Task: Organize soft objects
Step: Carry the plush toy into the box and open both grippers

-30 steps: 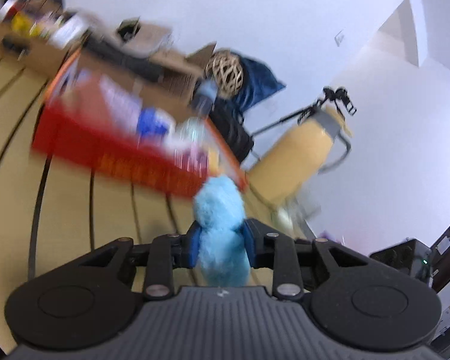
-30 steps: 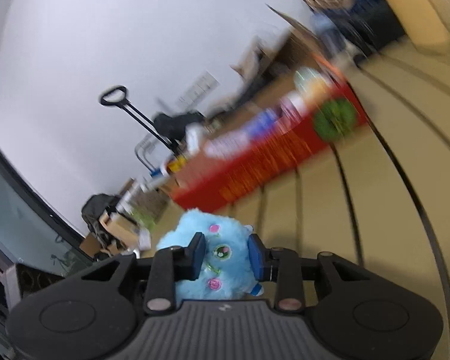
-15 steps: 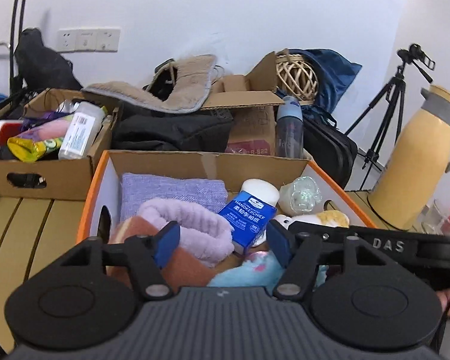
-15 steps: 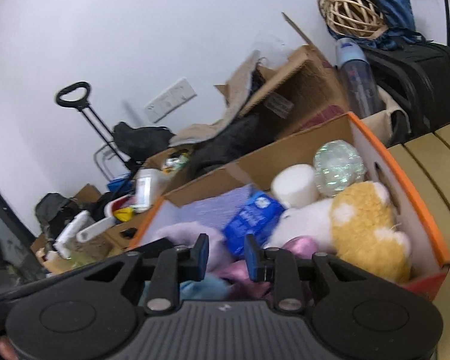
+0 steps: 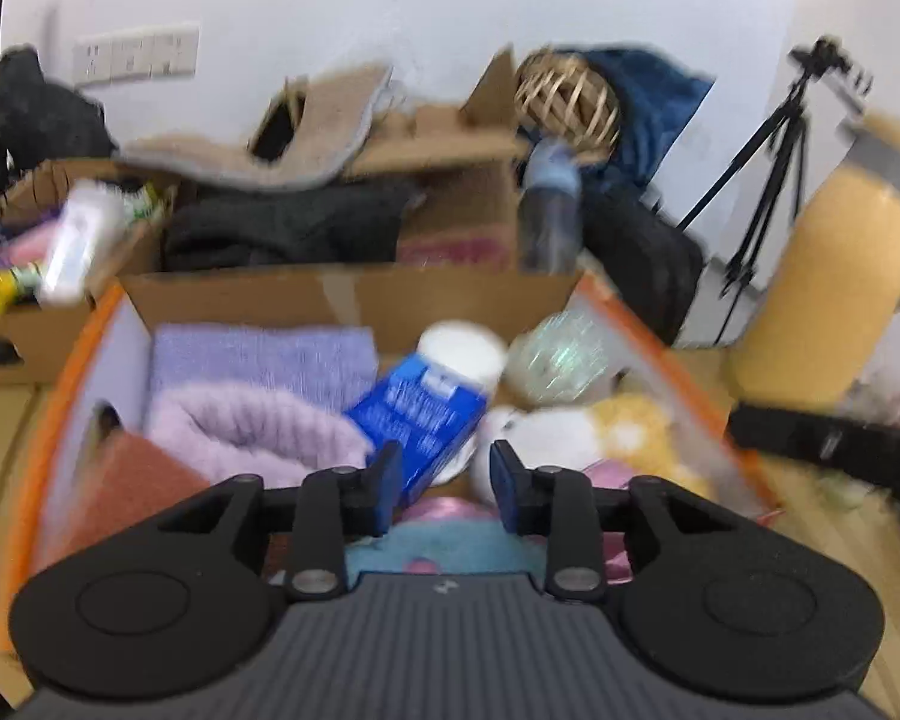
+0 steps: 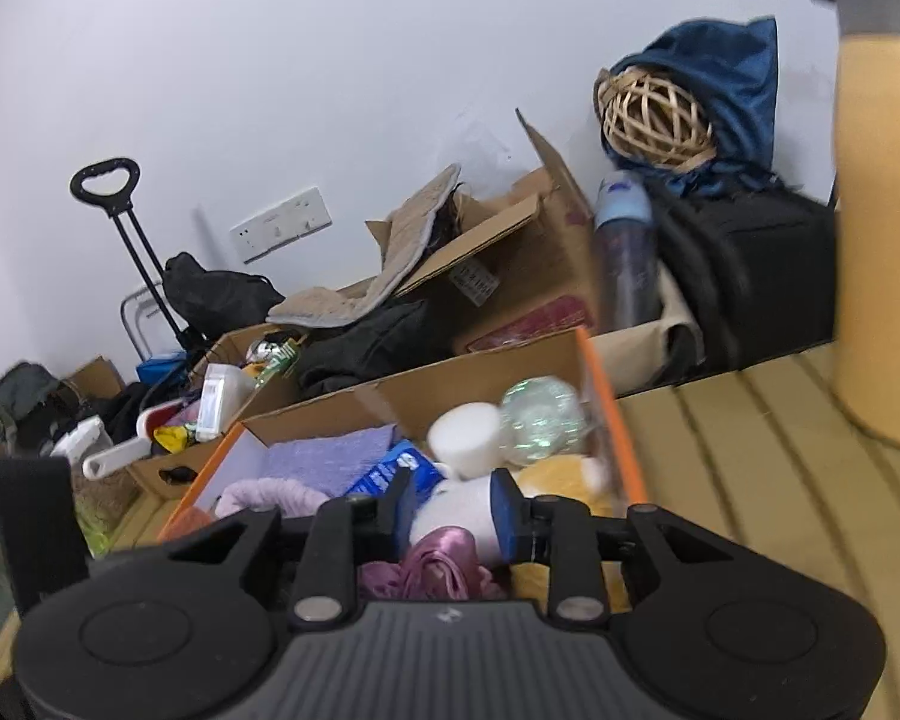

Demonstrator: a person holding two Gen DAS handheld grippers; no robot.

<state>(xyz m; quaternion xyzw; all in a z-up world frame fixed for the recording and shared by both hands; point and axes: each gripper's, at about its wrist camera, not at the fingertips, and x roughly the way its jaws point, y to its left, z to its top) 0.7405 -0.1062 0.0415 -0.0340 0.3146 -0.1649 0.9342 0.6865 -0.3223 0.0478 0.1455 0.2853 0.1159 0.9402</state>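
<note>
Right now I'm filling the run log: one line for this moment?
left gripper: open, empty | right gripper: open, empty | blue plush: in orange-rimmed box

There were three cardboard boxes: one orange-edged box (image 5: 342,294) and two plain brown ones. Inside the orange-edged box lay one blue packet (image 5: 417,414), one white roll (image 6: 465,438), one glittery ball (image 6: 540,414), one yellow plush (image 5: 636,426), and one purple towel (image 5: 258,354). One bottle (image 6: 627,252), one wicker ball (image 6: 654,114) and one yellow jug (image 5: 822,288) stood nearby.
</note>
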